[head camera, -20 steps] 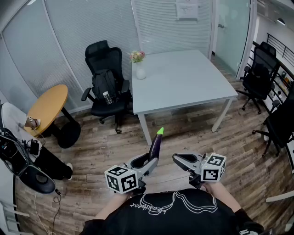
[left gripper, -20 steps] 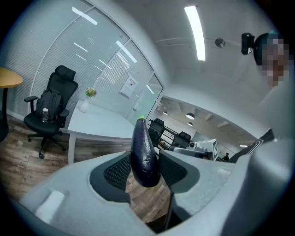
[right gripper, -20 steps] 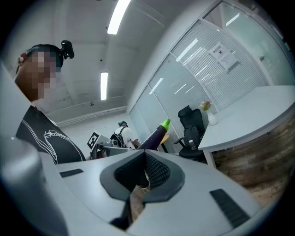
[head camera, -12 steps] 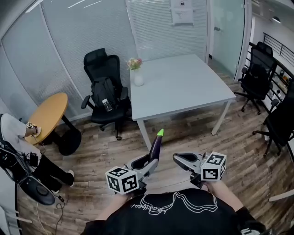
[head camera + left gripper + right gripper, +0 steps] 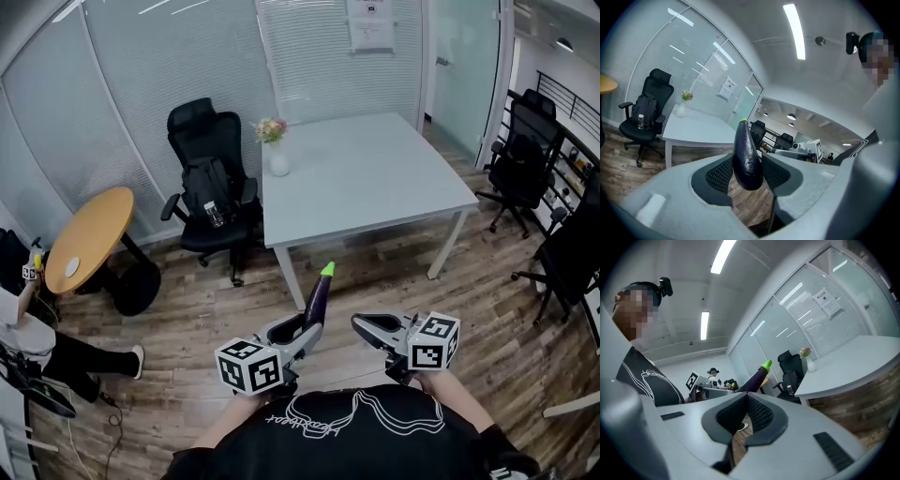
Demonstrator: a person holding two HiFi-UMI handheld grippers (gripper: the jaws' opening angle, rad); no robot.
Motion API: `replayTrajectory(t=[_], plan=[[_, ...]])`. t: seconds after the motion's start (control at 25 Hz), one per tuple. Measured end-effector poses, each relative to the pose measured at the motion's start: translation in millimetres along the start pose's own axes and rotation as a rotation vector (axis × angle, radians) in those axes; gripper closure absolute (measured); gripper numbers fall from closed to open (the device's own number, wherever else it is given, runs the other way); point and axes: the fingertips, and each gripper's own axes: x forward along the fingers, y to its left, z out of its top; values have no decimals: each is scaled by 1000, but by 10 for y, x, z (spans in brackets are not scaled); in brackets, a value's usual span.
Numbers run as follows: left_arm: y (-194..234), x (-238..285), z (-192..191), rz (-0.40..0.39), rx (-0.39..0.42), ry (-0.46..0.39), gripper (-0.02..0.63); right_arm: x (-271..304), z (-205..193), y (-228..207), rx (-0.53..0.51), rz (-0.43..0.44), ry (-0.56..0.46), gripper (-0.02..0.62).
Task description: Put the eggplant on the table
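Observation:
A dark purple eggplant (image 5: 317, 298) with a green tip stands upright and leans a little to the right, my left gripper (image 5: 298, 330) shut on its lower end. In the left gripper view the eggplant (image 5: 746, 157) is pinched between the two ribbed pads. My right gripper (image 5: 367, 325) hovers just right of it, level, shut with nothing between its jaws. In the right gripper view its jaw tips (image 5: 746, 397) meet, and the eggplant (image 5: 754, 377) shows beyond them. The pale grey table (image 5: 375, 173) stands ahead over the wooden floor, away from both grippers.
A white vase of flowers (image 5: 277, 155) sits on the table's left corner. A black office chair (image 5: 211, 187) with a backpack stands left of the table, and a round wooden table (image 5: 89, 239) further left. More black chairs (image 5: 525, 150) line the right. A person (image 5: 28, 323) sits at the left edge.
The view has shifted slightly, and the table and chair sit a bit more to the left. The person at the left edge has changed posture. Both grippers and the eggplant hold their places.

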Motion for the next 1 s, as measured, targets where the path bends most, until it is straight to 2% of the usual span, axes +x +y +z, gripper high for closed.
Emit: replayTrajectory(t=[0.48,1.0], plan=[[255,172,5,6,-40,10,410,119,-26,-272,42,-10,-6,586],[751,662,301,-22,-43,25,410,440,164,-912,65,-32,-8,586]])
